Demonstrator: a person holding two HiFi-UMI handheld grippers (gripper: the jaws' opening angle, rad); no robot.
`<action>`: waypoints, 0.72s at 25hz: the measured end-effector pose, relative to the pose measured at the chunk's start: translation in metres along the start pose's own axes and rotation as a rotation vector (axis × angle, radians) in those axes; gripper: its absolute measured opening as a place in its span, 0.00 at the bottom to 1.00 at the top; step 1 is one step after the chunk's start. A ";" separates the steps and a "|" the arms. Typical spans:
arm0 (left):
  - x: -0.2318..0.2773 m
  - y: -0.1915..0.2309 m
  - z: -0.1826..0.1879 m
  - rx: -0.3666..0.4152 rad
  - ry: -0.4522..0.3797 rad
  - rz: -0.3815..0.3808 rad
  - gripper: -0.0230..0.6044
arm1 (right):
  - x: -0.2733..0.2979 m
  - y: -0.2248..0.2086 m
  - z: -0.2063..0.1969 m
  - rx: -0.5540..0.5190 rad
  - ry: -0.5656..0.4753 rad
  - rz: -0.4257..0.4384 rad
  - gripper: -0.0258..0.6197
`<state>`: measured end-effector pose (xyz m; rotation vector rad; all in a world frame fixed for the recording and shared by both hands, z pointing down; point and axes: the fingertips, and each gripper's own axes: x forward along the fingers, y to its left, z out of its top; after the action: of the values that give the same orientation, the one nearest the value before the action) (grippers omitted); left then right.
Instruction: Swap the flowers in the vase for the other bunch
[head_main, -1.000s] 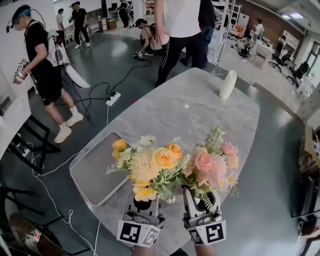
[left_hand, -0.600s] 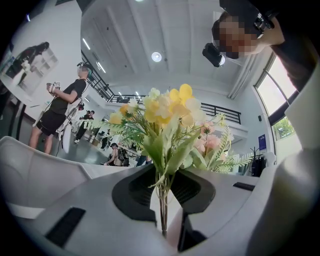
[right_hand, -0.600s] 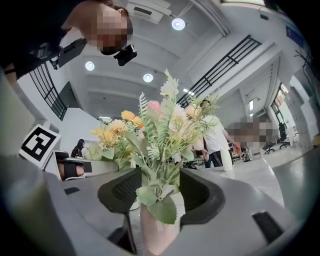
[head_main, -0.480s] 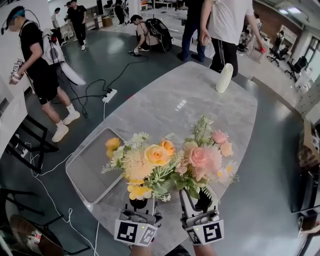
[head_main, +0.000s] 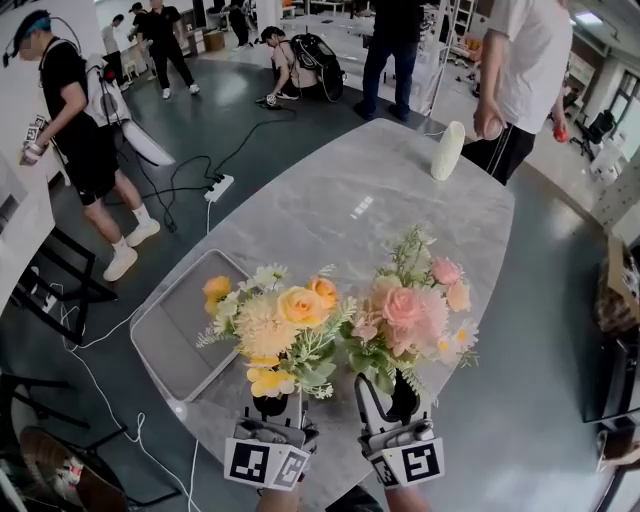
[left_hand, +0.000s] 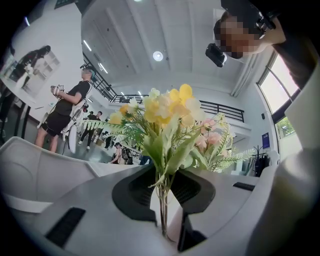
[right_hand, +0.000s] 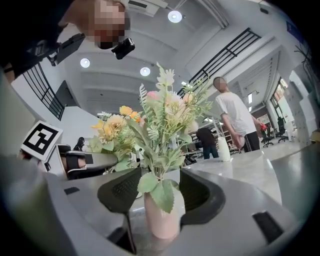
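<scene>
Pink vase (right_hand: 162, 220) stands upright on the worktop (head_main: 330, 220), between your right tongs (right_hand: 160, 192), which gape wide without pressing it; the pink bunch (head_main: 410, 310) sits in it. Your left tongs (left_hand: 166, 200), narrow, pinch the yellow bunch (head_main: 275, 325) by its upright stems, just beside.

Grey marbled oval desk (head_main: 330, 215), flat grey rectangular tray (head_main: 185, 335) at its left edge, cream ribbed vase (head_main: 452, 150) at far end, pale pink vase (right_hand: 162, 215) upright near front.
</scene>
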<state>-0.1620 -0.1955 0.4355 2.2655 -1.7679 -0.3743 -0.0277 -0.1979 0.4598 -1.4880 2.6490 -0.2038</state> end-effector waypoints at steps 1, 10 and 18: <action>-0.004 0.002 -0.003 0.003 -0.001 0.003 0.17 | -0.003 0.001 -0.004 0.001 0.000 0.001 0.40; -0.020 0.007 -0.007 0.007 -0.005 0.021 0.17 | -0.015 0.004 -0.018 0.035 0.013 -0.006 0.40; -0.030 0.001 -0.006 0.010 -0.016 0.033 0.17 | -0.033 0.002 -0.026 0.070 0.042 0.000 0.40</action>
<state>-0.1677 -0.1667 0.4431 2.2440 -1.8161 -0.3785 -0.0161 -0.1673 0.4855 -1.4783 2.6451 -0.3278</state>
